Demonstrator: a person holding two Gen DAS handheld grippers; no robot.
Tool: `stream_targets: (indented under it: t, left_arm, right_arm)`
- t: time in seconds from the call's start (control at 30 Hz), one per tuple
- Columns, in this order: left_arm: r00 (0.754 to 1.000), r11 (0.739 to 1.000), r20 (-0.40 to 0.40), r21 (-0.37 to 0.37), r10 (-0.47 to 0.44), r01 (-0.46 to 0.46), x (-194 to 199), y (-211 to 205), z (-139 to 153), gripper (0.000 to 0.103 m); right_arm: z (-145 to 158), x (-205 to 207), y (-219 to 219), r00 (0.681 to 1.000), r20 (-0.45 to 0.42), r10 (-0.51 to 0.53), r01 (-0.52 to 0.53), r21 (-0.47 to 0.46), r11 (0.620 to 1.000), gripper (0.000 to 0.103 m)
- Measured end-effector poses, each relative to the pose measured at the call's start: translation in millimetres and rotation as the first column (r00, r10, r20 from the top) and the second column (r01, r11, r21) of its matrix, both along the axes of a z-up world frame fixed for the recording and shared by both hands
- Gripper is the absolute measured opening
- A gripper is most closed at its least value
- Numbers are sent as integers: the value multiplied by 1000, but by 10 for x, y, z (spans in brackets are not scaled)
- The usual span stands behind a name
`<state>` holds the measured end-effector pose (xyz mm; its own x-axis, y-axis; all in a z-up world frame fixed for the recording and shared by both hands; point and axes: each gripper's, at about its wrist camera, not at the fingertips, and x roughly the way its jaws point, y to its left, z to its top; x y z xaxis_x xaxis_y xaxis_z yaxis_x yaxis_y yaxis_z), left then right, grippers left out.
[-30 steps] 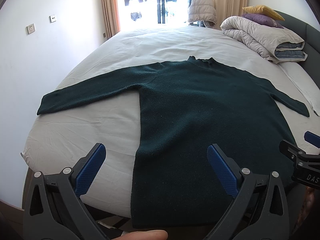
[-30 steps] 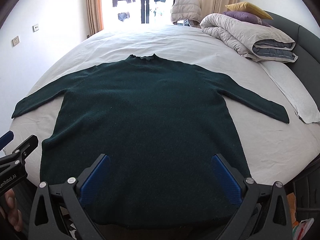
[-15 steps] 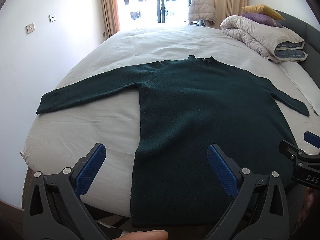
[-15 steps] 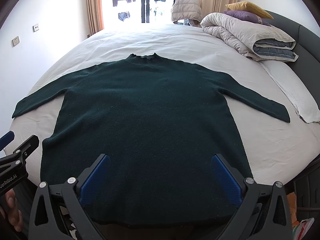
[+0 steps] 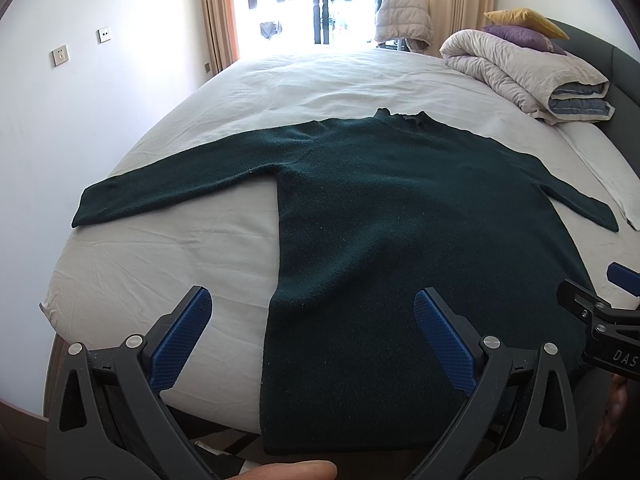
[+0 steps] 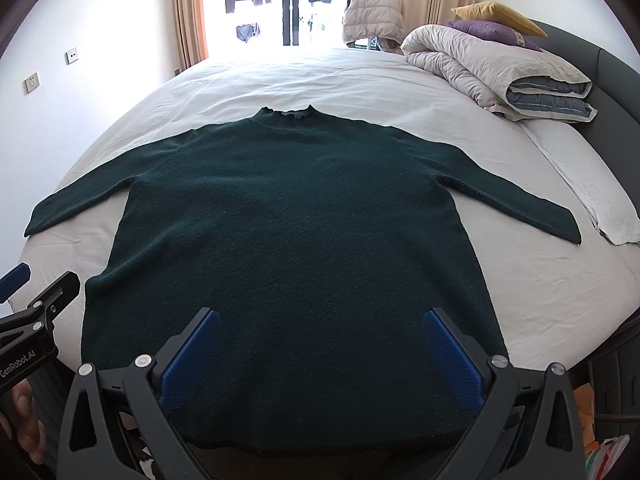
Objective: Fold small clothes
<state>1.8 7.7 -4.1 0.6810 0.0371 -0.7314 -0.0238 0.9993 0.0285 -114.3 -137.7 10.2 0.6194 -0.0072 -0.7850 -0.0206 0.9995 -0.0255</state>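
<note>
Green sweater (image 6: pixel 292 248) spread flat on bed (image 6: pixel 360 80), both sleeves out, hem at near edge. No fold made yet; all left to do. Left gripper (image 5: pixel 312 336) and right gripper (image 6: pixel 320 356) above hem, jaws wide, holding nothing.

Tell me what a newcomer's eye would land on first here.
The dark green sweater dominates, spread flat across the white bed, sleeves out and collar away from the cameras. Both open grippers, left and right, hover at its hem. A rolled duvet with pillows sits far right.
</note>
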Motion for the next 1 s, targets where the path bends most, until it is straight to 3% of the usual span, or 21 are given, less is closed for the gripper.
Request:
stream_targets:
  t: [0.77, 1.0]
  left_arm:
    - [1000, 1000, -3, -4, -1, 1, -23, -3, -32, 103]
    - [1000, 999, -15, -40, -2, 2, -75, -9, -125, 103]
  right_arm:
    - [-11, -8, -3, 1000, -2, 1, -1, 0, 1000, 103]
    - [-52, -20, 2, 1000, -5, 0, 0, 1, 1000, 103]
